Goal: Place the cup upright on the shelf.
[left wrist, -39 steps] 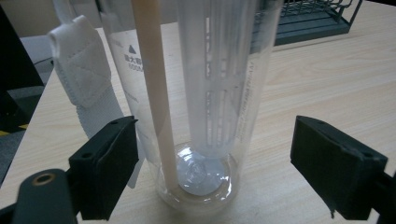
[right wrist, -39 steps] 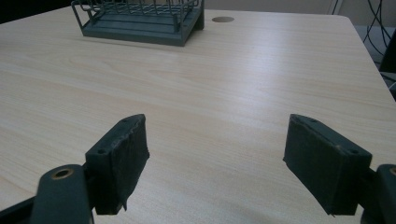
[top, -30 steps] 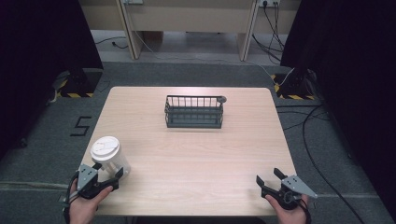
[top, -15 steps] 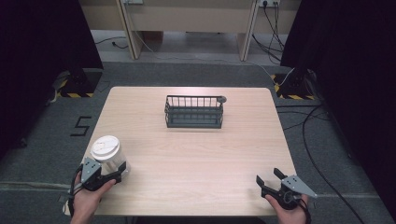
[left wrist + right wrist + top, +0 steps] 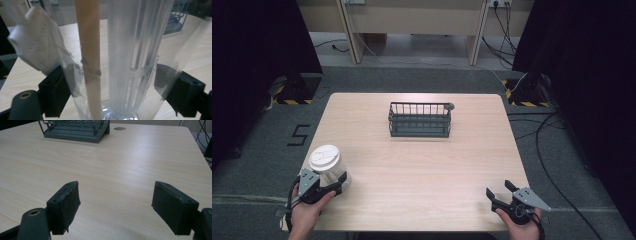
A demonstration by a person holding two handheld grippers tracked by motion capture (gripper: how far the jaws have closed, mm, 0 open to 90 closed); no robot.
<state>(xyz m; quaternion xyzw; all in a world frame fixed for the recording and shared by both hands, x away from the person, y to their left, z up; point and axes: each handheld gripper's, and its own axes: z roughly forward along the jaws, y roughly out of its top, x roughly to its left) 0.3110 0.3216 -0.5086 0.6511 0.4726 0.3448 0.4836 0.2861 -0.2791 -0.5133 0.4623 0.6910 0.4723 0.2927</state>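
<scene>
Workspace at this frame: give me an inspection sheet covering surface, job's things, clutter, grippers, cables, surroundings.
Surface: light wood table, round hole near the far edge.
Job's things: clear cup with white lid, near left corner, utensils and a napkin inside; dark wire basket at far centre.
Clutter: nothing seen.
Grippers: left gripper with jaws either side of the cup; right gripper open, holding nothing.
Cables: loose on floor, right and behind.
Surroundings: grey carpet, black curtains, desk legs behind.

- The clear cup (image 5: 120, 62) runs off the top and bottom of the left gripper view, so its lid and base are cut off.
- The pale items inside it (a white wrapped piece, a tan stick, a frosted strip) are too blurred to identify.
- The wire basket (image 5: 75, 128) loses its upper part at the right gripper view's top edge.
- Whether the left gripper (image 5: 324, 186) presses the cup's wall is unclear.
</scene>
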